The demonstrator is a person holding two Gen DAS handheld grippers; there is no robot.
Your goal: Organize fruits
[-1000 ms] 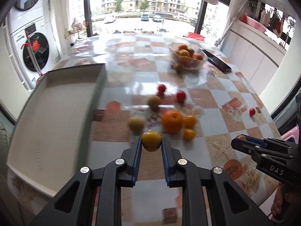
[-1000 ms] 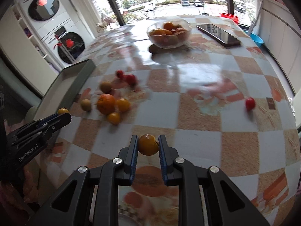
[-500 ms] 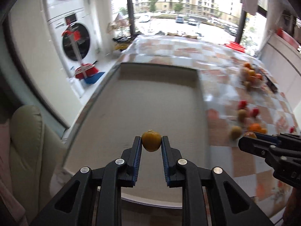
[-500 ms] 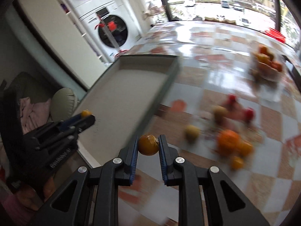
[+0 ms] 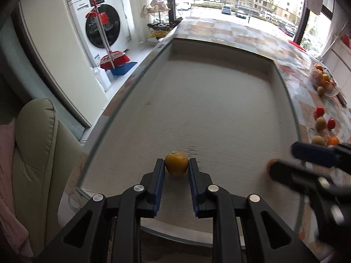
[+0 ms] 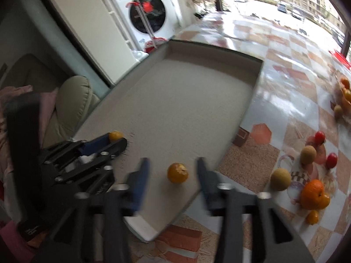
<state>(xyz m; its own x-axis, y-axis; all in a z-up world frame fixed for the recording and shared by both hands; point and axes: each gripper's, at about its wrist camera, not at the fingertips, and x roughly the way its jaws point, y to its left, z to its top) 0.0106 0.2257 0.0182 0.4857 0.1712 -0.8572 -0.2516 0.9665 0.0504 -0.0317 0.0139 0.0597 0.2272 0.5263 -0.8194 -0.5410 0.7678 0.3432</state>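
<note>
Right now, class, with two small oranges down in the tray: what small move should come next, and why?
Probably lift both grippers clear. The right gripper is opening around its small orange on the tray; the left gripper is opening too, its orange resting there.

Bright window daylight, glare on tabletop [image 6: 283, 50], blurred fisheye edges.

Ahead of our jaws the tray [image 5: 219, 109] floor lies bare up to its walls, while loose fruit [image 6: 308, 171] crowds the table [image 6: 285, 65] right of them.
</note>
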